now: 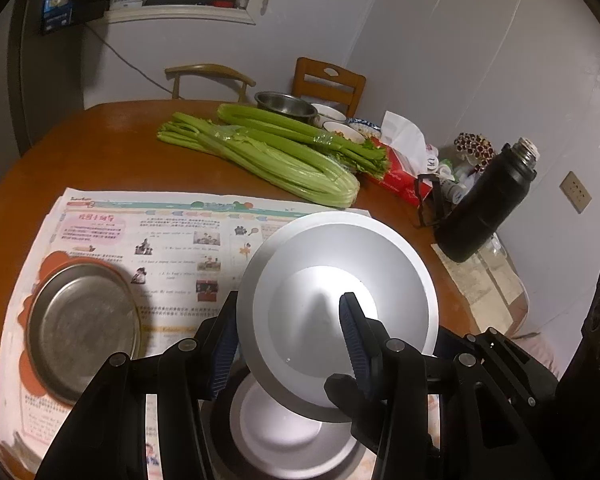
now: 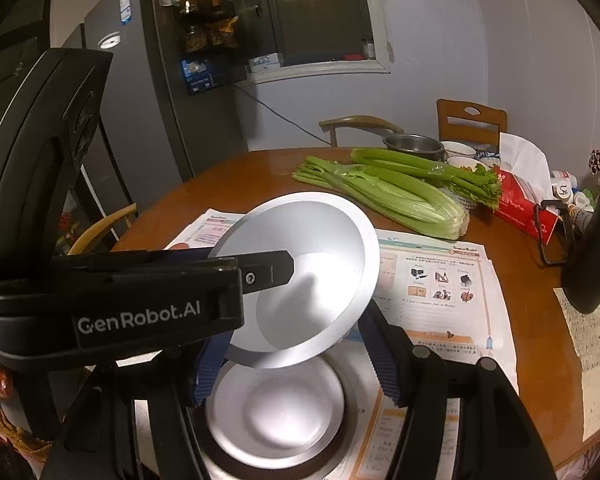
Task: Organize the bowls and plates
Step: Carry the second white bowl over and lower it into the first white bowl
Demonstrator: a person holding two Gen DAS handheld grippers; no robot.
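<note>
Black tongs (image 1: 288, 340) with ribbed blue pads (image 2: 210, 364), "GenRobot.AI" lettering.

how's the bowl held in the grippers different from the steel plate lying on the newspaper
The silver bowl is tilted and lifted off the table; the steel plate lies flat on the newspaper. The bowl is deep with a wide flared rim; the plate is shallow. The bowl looks bright and matte; the plate is darker and dull. Both are round metal dishes.

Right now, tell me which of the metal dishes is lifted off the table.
The silver bowl, tilted and held in both tools above another bowl. The flat metal plate lies on the newspaper, and the steel basin sits behind the celery.
</note>
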